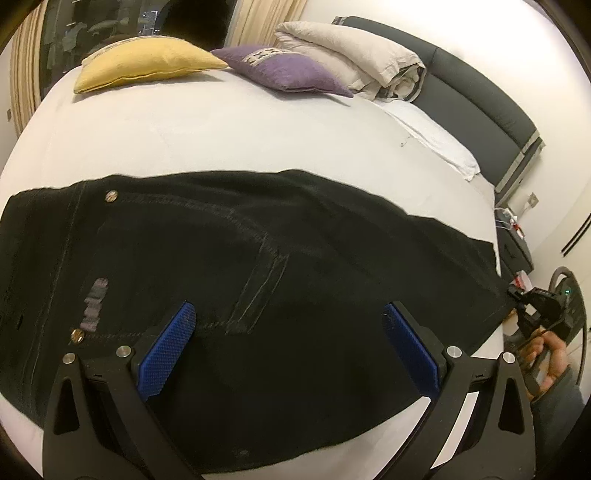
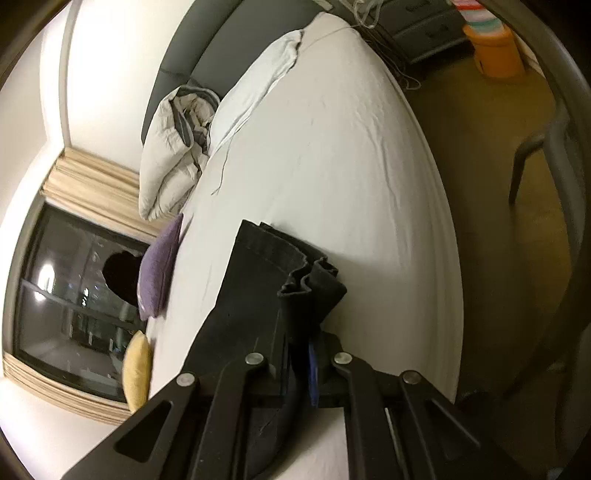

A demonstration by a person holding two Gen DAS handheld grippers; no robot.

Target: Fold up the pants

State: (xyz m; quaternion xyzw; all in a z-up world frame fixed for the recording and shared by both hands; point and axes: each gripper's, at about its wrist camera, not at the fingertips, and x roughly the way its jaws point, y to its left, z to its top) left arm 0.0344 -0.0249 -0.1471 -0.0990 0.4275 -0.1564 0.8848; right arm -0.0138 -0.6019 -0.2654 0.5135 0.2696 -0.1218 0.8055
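Note:
Black pants [image 1: 229,266] lie across the white bed [image 1: 184,136], waist at the left, legs stretching to the right. My left gripper [image 1: 288,325] is open above the seat of the pants, blue pads [image 1: 168,350] wide apart, holding nothing. My right gripper [image 2: 301,332] is shut on the bunched leg hems of the pants [image 2: 266,280] at the bed's right edge. It also shows in the left wrist view [image 1: 532,299], at the far right end of the pants, with a hand behind it.
A yellow cushion [image 1: 147,62], a purple cushion [image 1: 284,70] and a folded beige duvet [image 1: 354,51] lie at the far side. A white pillow [image 1: 436,136] and dark headboard [image 1: 480,99] are at the right. A chair [image 2: 554,147] and nightstand [image 2: 424,22] stand on the floor.

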